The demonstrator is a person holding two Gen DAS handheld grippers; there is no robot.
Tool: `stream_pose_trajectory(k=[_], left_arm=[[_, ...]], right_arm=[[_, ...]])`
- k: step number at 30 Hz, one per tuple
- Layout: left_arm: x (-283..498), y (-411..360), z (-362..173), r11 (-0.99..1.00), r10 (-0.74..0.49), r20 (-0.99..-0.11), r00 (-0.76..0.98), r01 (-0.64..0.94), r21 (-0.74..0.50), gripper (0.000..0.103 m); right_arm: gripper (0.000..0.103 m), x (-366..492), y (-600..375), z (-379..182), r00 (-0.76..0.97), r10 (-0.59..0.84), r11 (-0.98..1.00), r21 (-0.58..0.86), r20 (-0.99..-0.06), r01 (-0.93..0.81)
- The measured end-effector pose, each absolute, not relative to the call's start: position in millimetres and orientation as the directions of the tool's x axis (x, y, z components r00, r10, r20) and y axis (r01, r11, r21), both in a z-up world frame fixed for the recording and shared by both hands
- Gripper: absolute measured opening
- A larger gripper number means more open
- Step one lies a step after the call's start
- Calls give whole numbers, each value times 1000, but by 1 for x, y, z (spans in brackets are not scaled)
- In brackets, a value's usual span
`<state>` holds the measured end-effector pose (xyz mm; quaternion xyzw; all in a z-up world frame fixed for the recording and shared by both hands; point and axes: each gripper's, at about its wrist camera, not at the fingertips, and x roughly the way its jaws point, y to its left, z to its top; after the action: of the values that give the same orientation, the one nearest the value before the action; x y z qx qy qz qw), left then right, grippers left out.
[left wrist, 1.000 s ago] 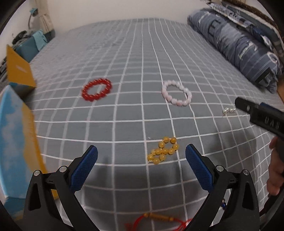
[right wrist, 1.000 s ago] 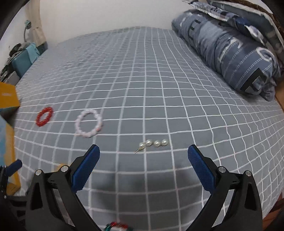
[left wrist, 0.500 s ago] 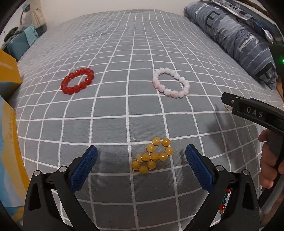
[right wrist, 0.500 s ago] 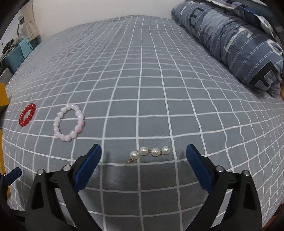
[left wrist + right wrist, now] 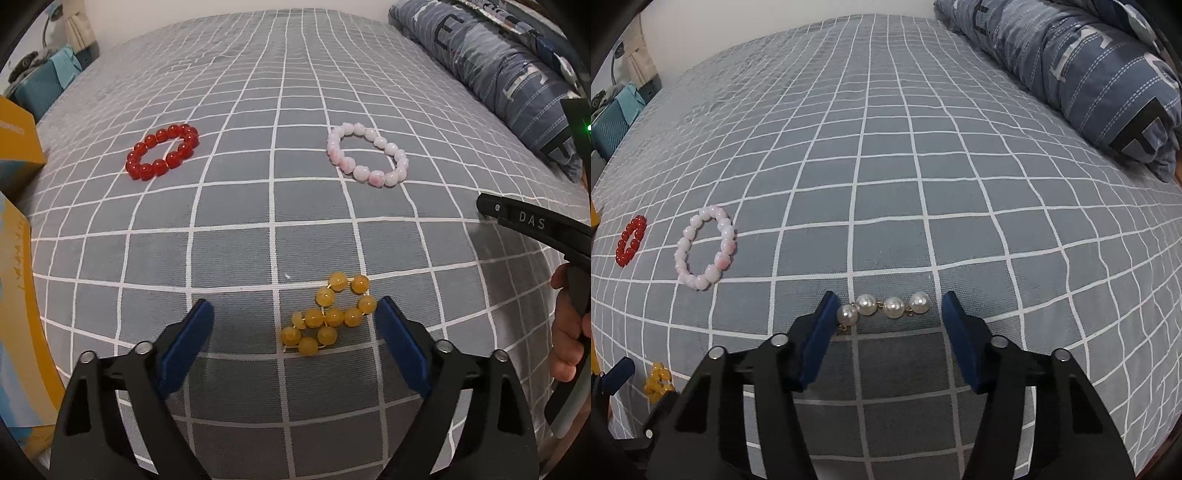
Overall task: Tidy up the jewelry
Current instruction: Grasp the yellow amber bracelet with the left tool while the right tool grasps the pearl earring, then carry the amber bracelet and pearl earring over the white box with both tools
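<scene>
1. Pearl strand (image 5: 888, 307): four white pearls in a row on gold links, lying flat on the grey checked bedspread (image 5: 923, 166), near edge of the bed. It sits between the blue pads of the right gripper (image 5: 888, 332); the left pearl is just beside or touching the left pad, and contact cannot be confirmed. Its lower-left link is partly hidden behind that pad. Jaws spread wider than the strand, nothing clamped.
2. Yellow bead bracelet (image 5: 328, 314): amber beads bunched in a folded loop, near centre-right in the left wrist view. It lies just ahead of the left gripper (image 5: 293, 332), close to the right pad; jaws wide apart, holding nothing. In the right wrist view only a few beads show, at far left, cut off by the other tool.
3. Pink bead bracelet (image 5: 369, 155): pale pink-white ring, lying open, farther back and right.
4. Red bead bracelet (image 5: 162, 151): ring lying flat, farther back and left, well apart from the pink one.
5. Hand (image 5: 569, 325): at the right edge of the left wrist view, only fingers visible, wrapped on the right tool's handle; the tool's black arm reads "DAS".
6. Yellow-and-blue box (image 5: 22, 314): at the left edge, cropped, print illegible.
7. Blue patterned pillow (image 5: 1089, 66): far right, cut off by the frame.
8. Teal item (image 5: 48, 81): far left beyond the bed, too blurred to identify.
</scene>
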<state>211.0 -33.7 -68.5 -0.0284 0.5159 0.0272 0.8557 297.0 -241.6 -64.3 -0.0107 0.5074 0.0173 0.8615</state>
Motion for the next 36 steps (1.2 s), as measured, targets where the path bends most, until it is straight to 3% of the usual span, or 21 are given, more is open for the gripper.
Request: stream_pose_trajectory(k=[7, 9, 11, 13, 36], left_arm=[[209, -28, -65, 996, 8, -885, 465, -87, -37, 57], [209, -26, -64, 994, 7, -884, 467, -101, -46, 44], [209, -22, -63, 992, 4, -882, 471, -110, -54, 23], [209, -19, -62, 992, -10, -881, 473, -106, -68, 9], [200, -15, -41, 988, -25, -847, 532, -114, -101, 9]], right_arm=[[34, 298, -236, -66, 474, 0, 999, -22, -881, -39], [26, 298, -237, -66, 468, -1, 999, -19, -884, -35], [14, 298, -238, -66, 461, 2, 1000, -10, -888, -23], [12, 298, -242, -64, 460, 16, 1000, 14, -888, -8], [12, 289, -249, -48, 489, 41, 998, 56, -871, 15]])
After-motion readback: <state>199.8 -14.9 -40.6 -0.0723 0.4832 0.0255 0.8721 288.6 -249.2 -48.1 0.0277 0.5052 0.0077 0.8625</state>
